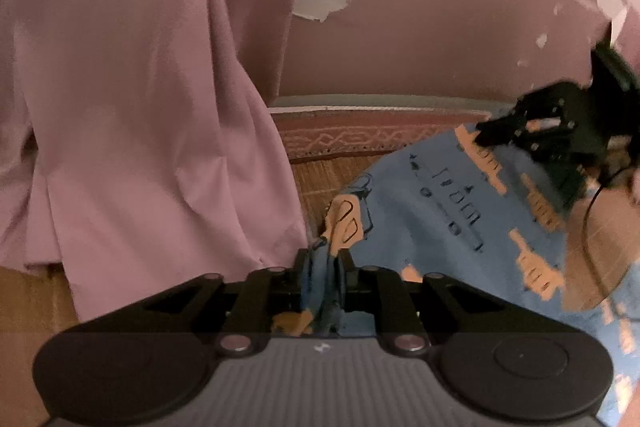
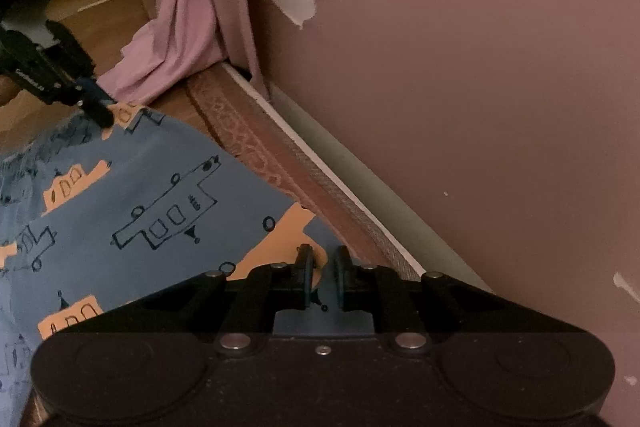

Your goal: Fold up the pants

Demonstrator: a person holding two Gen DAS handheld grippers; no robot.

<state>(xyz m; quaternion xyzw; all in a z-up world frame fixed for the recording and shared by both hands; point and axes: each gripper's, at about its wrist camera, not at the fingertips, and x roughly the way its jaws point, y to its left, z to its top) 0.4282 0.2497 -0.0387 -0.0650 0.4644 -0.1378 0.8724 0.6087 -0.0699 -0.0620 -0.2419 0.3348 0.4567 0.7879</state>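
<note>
my left tongs [image 1: 323,269] pinch a bunched corner of the pants [image 1: 436,211]; my right tongs [image 2: 322,269] sit narrowly parted over the far corner.

The left tool [image 1: 323,277] is closed on a bunched edge of the blue printed cotton pants [image 1: 432,211]. The right tool [image 1: 486,135] touches the far edge. A pink hanging curtain [image 1: 140,87] is beside.
</note>
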